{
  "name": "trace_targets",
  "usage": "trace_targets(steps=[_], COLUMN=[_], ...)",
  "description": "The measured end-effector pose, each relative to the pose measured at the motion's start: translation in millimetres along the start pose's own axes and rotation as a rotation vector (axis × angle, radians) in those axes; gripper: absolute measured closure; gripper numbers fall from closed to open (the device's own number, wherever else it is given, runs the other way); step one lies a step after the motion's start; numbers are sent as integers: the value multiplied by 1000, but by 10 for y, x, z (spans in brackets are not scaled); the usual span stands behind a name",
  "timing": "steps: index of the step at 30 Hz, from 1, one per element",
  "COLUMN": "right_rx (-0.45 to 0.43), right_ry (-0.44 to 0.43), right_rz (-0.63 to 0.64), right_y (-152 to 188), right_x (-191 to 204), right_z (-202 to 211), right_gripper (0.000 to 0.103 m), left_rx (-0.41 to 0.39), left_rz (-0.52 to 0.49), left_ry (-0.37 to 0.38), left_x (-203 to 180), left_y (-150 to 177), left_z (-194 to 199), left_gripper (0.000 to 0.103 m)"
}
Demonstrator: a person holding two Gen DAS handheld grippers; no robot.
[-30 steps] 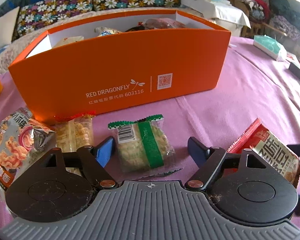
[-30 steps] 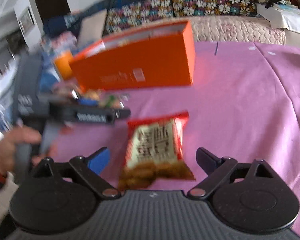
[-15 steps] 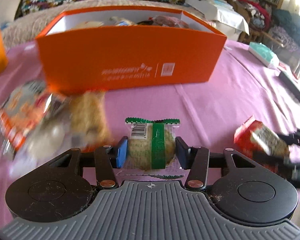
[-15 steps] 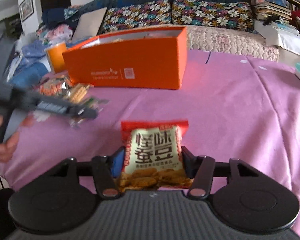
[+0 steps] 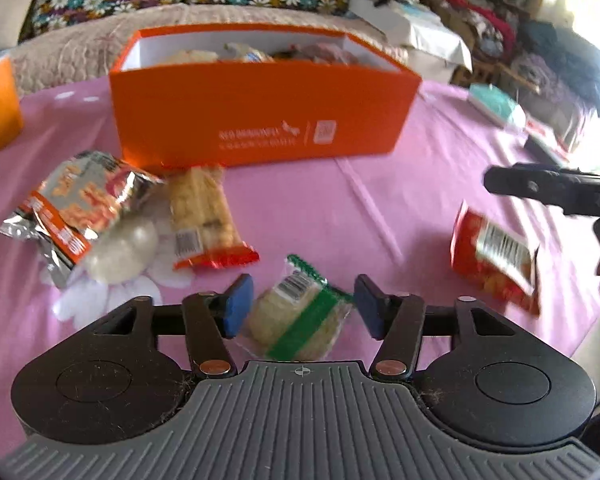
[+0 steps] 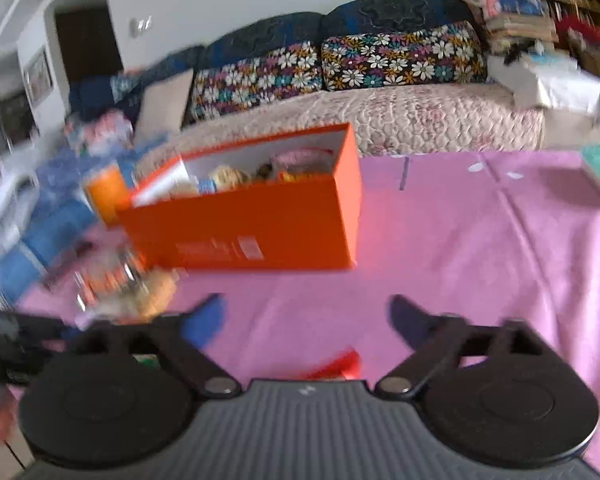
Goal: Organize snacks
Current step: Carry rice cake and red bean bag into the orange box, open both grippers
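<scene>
Both fingers' grips newly released: left gripper (image 5: pixel 300 306) spread around green-banded cracker (image 5: pixel 300 326), right gripper (image 6: pixel 306 318) spread over bare tablecloth (image 6: pixel 460 240)

Box (image 5: pixel 260 120): orange card, smooth, matt, white inside. Tablecloth (image 5: pixel 440 208): pink cloth, creased. Bag (image 5: pixel 80 208): crinkled silver foil, glossy. Cracker (image 5: pixel 300 320): clear glossy plastic wrap (green band across it). Red pack (image 5: pixel 496 256): shiny film. Left gripper (image 5: pixel 300 306): matt black plastic, ribbed grey housing, blue pads (image 5: pixel 238 306) matt.
</scene>
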State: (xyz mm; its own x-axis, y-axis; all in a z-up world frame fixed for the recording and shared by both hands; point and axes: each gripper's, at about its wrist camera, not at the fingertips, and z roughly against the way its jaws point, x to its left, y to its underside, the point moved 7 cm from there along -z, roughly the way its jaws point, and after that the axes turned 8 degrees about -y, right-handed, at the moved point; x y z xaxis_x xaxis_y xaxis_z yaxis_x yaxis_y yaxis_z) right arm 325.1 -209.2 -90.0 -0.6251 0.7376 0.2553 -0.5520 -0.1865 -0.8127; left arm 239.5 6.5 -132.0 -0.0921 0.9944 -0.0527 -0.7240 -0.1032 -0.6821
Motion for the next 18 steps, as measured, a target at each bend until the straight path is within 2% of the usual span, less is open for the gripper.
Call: trace_targets(steps=[2,5,7,9,10,11,12,13,16,18], right_rx=[44,118,137,157,172,186,193,190,160,126], right_ry=[4,9,3,-2,1,8,24,29,-17,-26], right_rz=[32,38,53,72,88,104,131,158,101,84], right_y=[171,410,507,571,606,646,686,686,598,497], right_x=[-8,-60,-58,-28,-13,-5,-2,22,16,27], right_z=[18,-6,-8,-27,-48,-71,-74,-67,10,64], right_gripper=[8,8,8,9,14,21,34,43,48,48], left_rx=[0,5,11,4,-4,-17,-28,-30,-7,-24], left_rz=[-13,-37,-63,-86,-103,-114,-110,-109,-48,-35], left_ry=[-14,-30,-57,-78,-93,-101,-91,-91,-30,-24], left_x=[-63,-117,-128,-144,-158,-169,-183,-180,-166,-172], left_y=[76,153,204,253,270,270,258,232,153,82], left_z=[-36,-68,-90,-113,-113,-110,-93,-90,-78,-20], left_gripper=[61,50,49,52,54,69,81,95,95,95])
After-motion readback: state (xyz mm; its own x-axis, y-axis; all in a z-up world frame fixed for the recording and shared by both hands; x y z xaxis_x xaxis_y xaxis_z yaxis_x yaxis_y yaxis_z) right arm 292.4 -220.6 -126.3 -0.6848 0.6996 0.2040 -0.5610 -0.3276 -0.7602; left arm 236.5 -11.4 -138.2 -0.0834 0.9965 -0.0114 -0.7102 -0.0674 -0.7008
